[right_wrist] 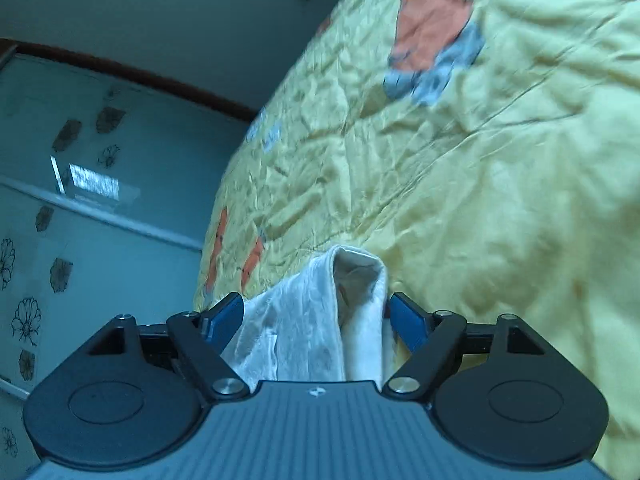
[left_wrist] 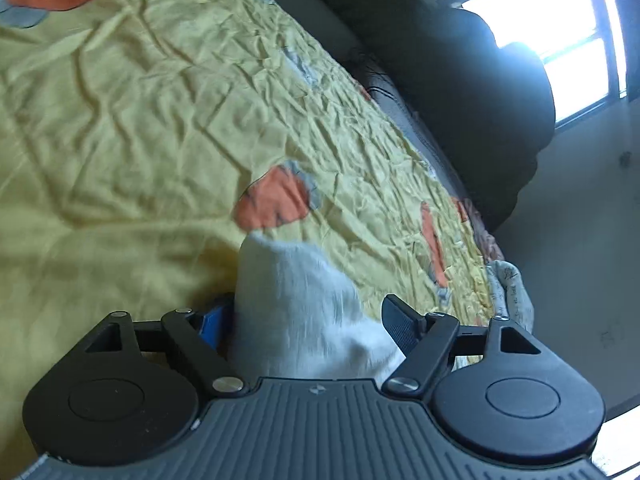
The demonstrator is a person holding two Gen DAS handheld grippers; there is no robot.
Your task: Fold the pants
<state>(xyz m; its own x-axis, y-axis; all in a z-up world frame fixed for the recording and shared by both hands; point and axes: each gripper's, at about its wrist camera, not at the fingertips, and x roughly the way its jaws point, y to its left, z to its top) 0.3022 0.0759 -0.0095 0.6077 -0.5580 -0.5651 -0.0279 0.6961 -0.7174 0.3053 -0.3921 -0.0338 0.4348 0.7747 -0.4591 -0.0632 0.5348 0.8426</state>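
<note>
the left gripper (left_wrist: 310,322) is seen at the bottom of its view with the jaws set fairly wide apart. a bunched fold of the white pants (left_wrist: 296,312) is stood up between them, filling the lower middle of the frame; the cloth is pressed against the blue pad on the left, while whether the black pad on the right is touched cannot be told, so a true grasp cannot be confirmed.

the right gripper (right_wrist: 316,320) is likewise spread, and the white pants (right_wrist: 320,320) are draped between its blue pads (the fabric lies against both). whether it is clamped cannot be told.

behind both, the wrinkled yellow bedspread (left_wrist: 140,120) is spread.
</note>
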